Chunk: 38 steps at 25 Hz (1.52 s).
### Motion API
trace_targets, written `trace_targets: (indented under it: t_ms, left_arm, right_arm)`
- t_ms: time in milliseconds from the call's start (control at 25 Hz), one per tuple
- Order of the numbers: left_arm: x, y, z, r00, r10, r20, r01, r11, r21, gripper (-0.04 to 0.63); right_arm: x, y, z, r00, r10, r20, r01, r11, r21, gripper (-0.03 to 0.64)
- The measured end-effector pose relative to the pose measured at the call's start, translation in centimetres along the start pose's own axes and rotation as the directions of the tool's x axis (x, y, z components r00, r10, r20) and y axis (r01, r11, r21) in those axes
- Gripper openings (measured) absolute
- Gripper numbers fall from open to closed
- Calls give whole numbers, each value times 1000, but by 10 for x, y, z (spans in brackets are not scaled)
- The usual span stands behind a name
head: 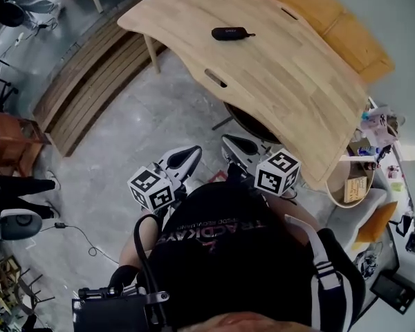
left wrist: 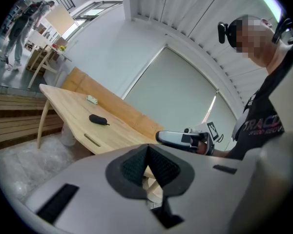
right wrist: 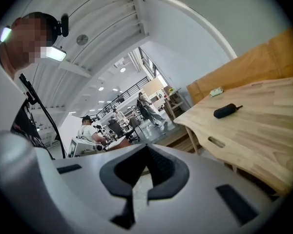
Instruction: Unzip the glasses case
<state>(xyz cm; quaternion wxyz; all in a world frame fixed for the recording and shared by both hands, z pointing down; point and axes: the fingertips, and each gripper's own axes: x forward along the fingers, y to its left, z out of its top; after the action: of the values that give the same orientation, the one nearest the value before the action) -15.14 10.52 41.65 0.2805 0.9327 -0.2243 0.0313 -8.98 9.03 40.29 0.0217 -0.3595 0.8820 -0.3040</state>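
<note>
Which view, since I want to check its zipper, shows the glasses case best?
The head view: the glasses case lies whole on the table, seen from above. The right gripper view shows it side-on; the left gripper view shows it smaller.

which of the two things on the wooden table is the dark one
The glasses case: black, oblong, out on the open tabletop. The small pale thing sits by the far edge.

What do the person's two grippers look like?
The left gripper and right gripper are light grey with black pads, pointed like beaks. Each carries a white cube with black square markers. The person's shirt is black with orange letters.
</note>
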Motion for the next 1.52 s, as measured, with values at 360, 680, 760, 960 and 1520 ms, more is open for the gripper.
trace_targets:
  t_ms: [360,680,760,960,1520]
  left_arm:
    - [62,18,30,1000,12,13,-12,1000,4,11]
    - [107,33,40,999,45,-22,-46,999,-3,11]
    - [115,38,42,998,66,-25,-66,998,-2,11]
    - [138,52,53,994,104,-26,-103,994,19,11]
    - [166,72,45,978,209,-21,-209,976,-65,11]
  right_arm:
    - [-1,-70,44,1000,-25,-13,25,1000,-15,15]
    - [8,-146,85,998,-64,-19,62,996,-69,15]
    - [12,-165,94,997,-67,-26,64,995,-82,15]
    - [27,-213,114,996,-75,-48,68,990,-124,15]
    - [88,-350,139,963,-88,-256,-5,940,-342,86]
